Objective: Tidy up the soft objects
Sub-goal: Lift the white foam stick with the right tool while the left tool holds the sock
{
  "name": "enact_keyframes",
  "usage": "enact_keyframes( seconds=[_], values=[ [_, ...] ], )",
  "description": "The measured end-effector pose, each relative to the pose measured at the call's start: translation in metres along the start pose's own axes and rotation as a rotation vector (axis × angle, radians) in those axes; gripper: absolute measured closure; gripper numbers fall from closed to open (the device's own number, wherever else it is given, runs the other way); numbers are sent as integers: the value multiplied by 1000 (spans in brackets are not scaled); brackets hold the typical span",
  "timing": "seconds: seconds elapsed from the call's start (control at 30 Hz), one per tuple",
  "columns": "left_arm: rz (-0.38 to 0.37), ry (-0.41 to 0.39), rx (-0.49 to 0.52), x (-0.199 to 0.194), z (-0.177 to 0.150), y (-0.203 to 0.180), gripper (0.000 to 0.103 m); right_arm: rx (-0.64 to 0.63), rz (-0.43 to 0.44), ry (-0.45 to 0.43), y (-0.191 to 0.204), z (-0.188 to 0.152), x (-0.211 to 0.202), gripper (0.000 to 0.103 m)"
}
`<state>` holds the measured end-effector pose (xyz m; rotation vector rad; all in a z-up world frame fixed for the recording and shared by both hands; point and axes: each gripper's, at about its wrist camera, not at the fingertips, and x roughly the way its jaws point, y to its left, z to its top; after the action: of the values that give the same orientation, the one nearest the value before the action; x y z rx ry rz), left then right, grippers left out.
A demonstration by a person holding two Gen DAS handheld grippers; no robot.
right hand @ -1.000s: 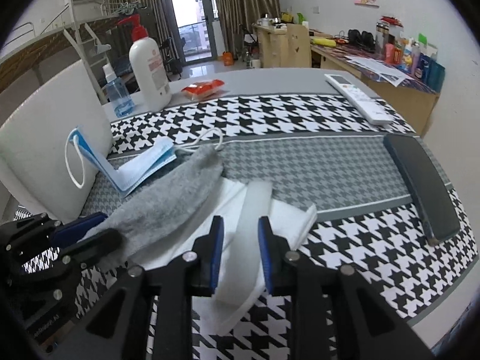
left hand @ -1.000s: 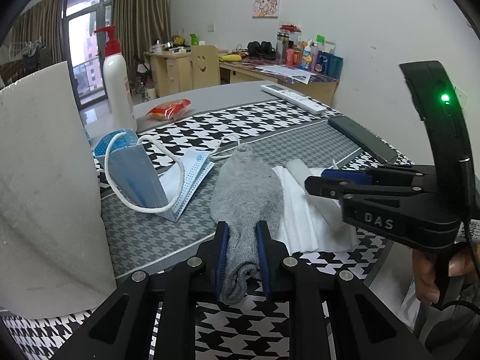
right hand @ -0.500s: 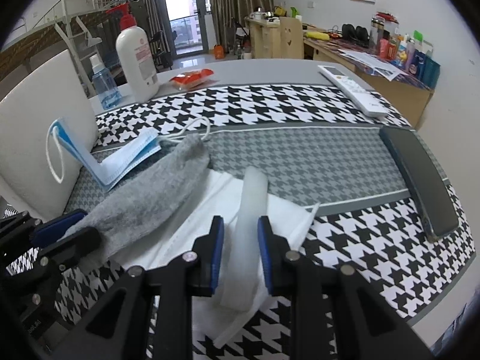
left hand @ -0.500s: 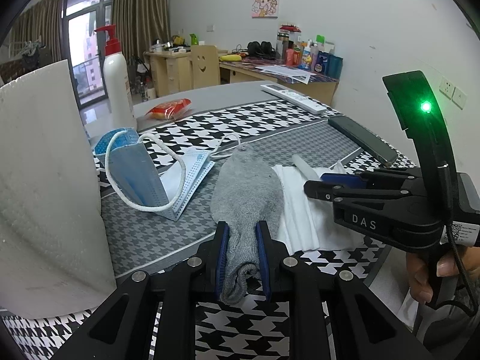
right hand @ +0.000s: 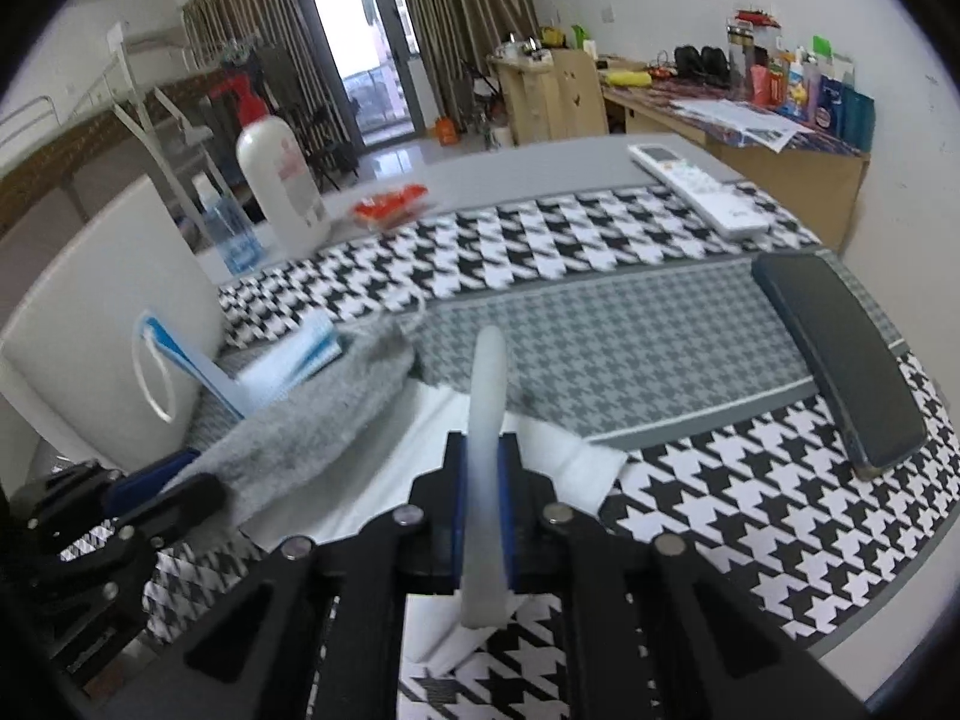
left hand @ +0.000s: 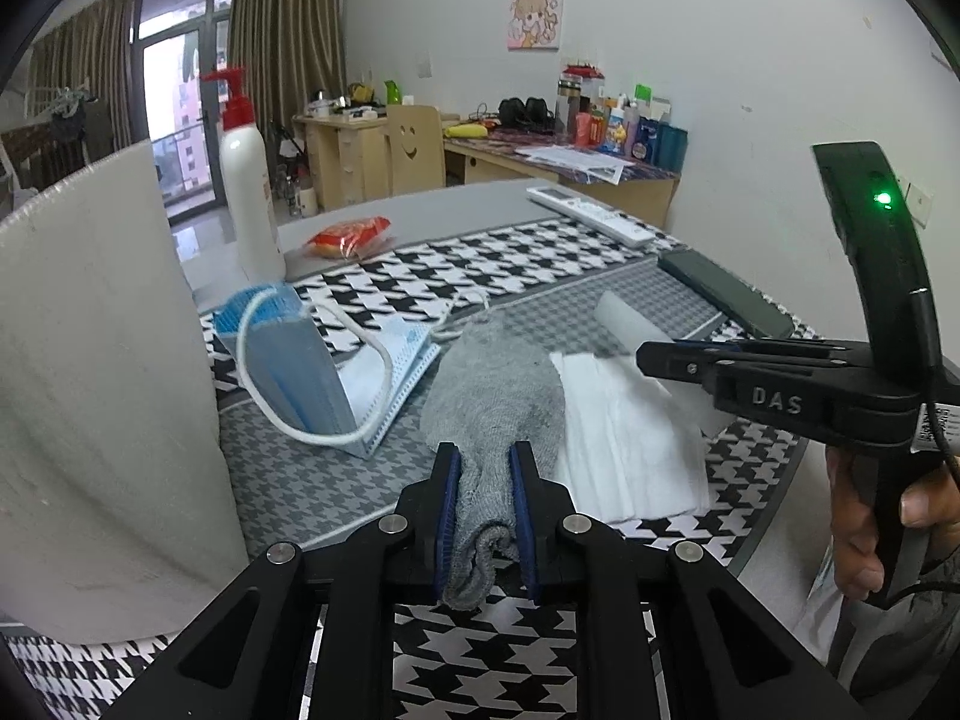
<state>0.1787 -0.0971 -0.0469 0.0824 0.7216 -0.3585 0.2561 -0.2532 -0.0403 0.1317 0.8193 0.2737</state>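
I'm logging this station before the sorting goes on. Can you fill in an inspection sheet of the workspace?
Surface: houndstooth tablecloth, flat.
Job's things: grey sock overlapping white folded cloth; white strip raised; blue face masks against white board.
Clutter: pump bottle, red snack packet, remote, dark phone.
Grippers: left gripper shut on the sock; right gripper, just closing, shut on the strip.
Cables: black cable by the person's hand.
Surroundings: cluttered desk, curtains.
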Motion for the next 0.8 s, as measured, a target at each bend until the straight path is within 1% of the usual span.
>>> enact_keyframes(
  seconds=[0.1, 0.23, 0.53, 0.67, 0.8],
  values=[
    [9, -23, 5, -6, 5, 0, 85, -5, 23, -30, 4, 4, -9, 91],
    [3, -47, 9, -12, 12, -1, 86, -22, 37, -61, 9, 6, -19, 91],
    [-4, -105, 34, -26, 25, -6, 88, -32, 55, -88, 10, 6, -28, 91],
    [-3, -111, 37, -27, 31, -5, 90, -36, 68, -98, 12, 4, -33, 91],
    [-22, -113, 27, -30, 36, -4, 90, -37, 73, -104, 12, 3, -34, 91]
  ],
)
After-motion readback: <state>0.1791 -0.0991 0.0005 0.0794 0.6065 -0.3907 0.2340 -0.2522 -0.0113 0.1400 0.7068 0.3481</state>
